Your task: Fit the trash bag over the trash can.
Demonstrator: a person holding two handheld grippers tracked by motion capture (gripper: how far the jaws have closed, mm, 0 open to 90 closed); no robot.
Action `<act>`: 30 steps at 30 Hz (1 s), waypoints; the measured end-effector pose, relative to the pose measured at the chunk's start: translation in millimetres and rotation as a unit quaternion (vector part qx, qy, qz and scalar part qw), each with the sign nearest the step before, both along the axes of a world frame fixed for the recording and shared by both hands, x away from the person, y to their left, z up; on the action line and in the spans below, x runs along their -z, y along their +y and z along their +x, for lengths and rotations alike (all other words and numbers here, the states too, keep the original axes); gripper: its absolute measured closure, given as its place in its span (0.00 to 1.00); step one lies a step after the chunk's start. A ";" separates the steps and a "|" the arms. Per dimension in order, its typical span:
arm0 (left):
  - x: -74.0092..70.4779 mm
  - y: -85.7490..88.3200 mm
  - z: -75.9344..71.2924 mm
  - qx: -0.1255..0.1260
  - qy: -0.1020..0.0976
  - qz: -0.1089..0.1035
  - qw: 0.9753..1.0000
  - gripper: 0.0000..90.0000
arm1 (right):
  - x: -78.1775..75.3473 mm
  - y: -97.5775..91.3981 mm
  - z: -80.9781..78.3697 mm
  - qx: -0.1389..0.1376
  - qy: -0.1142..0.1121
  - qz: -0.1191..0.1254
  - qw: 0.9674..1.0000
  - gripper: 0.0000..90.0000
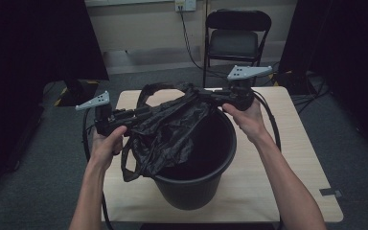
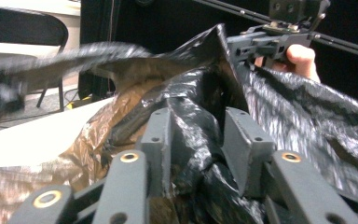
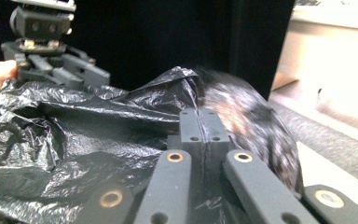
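Both grippers, left and right, pinched the bag, stretched between them just above the bucket, right hand nearer its mouth.

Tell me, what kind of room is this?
Probably a recording studio or lab corner, not a home: black curtains hang at both sides, a lone folding chair faces a small wooden table, and cables trail across grey carpet.

no readable text, labels, brands, numbers or signs anywhere

A light wooden table carries a black bucket.
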State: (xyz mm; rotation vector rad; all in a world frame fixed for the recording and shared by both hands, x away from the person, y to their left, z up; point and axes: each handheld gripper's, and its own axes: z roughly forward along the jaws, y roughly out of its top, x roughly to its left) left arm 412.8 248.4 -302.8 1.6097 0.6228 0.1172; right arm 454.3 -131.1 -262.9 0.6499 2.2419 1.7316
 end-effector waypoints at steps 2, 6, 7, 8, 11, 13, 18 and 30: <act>0.4 0.6 -3.2 -0.004 -0.002 0.000 1.000 0.69 | 0.5 -8.3 -6.0 0.006 -0.006 0.008 1.000 1.00; 2.6 1.3 -8.4 -0.003 -0.007 -0.006 1.000 0.68 | 9.0 -31.9 -14.8 0.032 -0.005 0.025 0.999 1.00; 3.0 1.5 -9.9 -0.004 -0.008 -0.008 1.000 0.68 | 12.5 -38.7 -16.3 0.038 -0.003 0.032 0.999 1.00; 3.4 1.6 -11.7 -0.004 -0.010 -0.009 1.000 0.68 | 16.0 -45.6 -18.2 0.039 0.000 0.040 0.998 1.00; 1.9 1.8 -16.5 -0.003 -0.014 0.001 1.000 0.68 | 27.9 -62.7 -26.5 0.048 -0.001 0.047 0.998 1.00; 1.1 1.4 -19.6 -0.005 -0.018 0.007 1.000 0.67 | 37.4 -71.9 -29.1 0.052 0.006 0.053 0.997 1.00; -0.1 0.9 -25.8 -0.014 -0.025 0.016 0.999 0.66 | 63.6 -75.4 -26.4 0.053 0.031 0.040 0.997 1.00; -8.5 2.5 -14.8 -0.014 -0.031 0.008 0.999 0.57 | 75.1 -51.8 -3.7 0.050 0.049 0.026 0.997 0.95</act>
